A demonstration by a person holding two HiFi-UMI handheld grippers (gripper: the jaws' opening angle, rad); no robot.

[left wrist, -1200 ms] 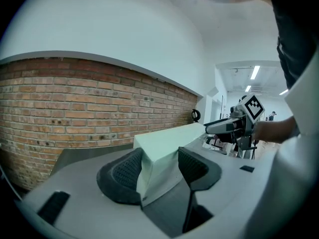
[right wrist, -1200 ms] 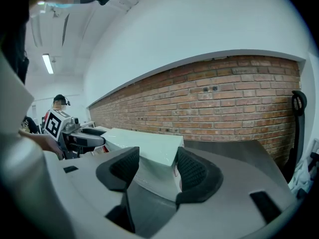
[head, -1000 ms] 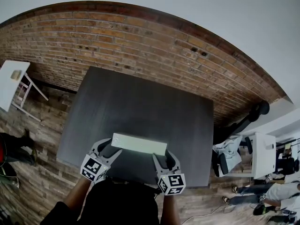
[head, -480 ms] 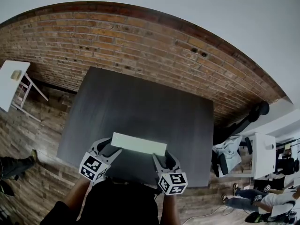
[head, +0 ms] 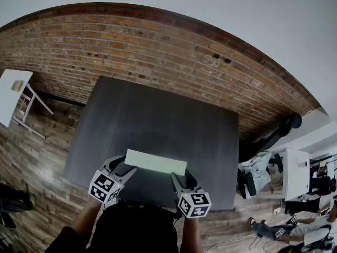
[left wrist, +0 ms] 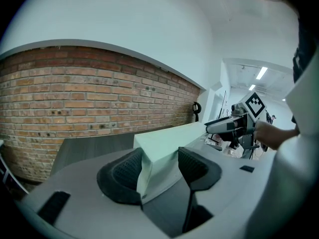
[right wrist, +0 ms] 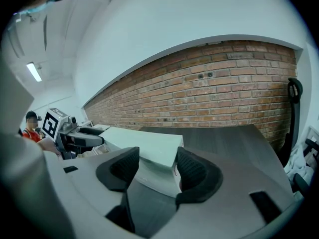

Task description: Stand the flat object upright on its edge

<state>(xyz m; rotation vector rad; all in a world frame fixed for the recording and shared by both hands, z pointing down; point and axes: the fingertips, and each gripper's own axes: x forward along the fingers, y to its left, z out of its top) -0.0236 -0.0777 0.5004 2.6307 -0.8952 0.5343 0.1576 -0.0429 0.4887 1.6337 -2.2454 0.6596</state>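
Hidden underside: the bottom of the flat box (head: 156, 162) shows in no view, so I cannot tell whether it rests on the surface (head: 158, 115) or hangs just above it.
Hidden ends: in the head view the fingers cover both short ends of the box, and only its pale top face and long front edge show.
Cut off: the person's forearms and dark top run out of the head view at its bottom edge.
Hard to make out: small print on the box's right end in the right gripper view is too small to read.
Box position: over the near part of the dark grey surface, its long side running left to right, parallel to the brick wall (head: 158, 51) well behind it.
Box attitude: lying flat, broad face up, not on its edge.
Left gripper (head: 124, 165): its left gripper view shows the box's left end between the two ribbed fingers (left wrist: 124, 173), one finger against the end's near corner, the other against the far side; clenched on the box.
Right gripper (head: 182, 179): its right gripper view shows the box's right-hand corner between the fingers (right wrist: 193, 171), both pads meeting the box; grasping it.
Between the grippers: the box spans the whole gap, each end seated between the fingers rather than pinched at the tips.
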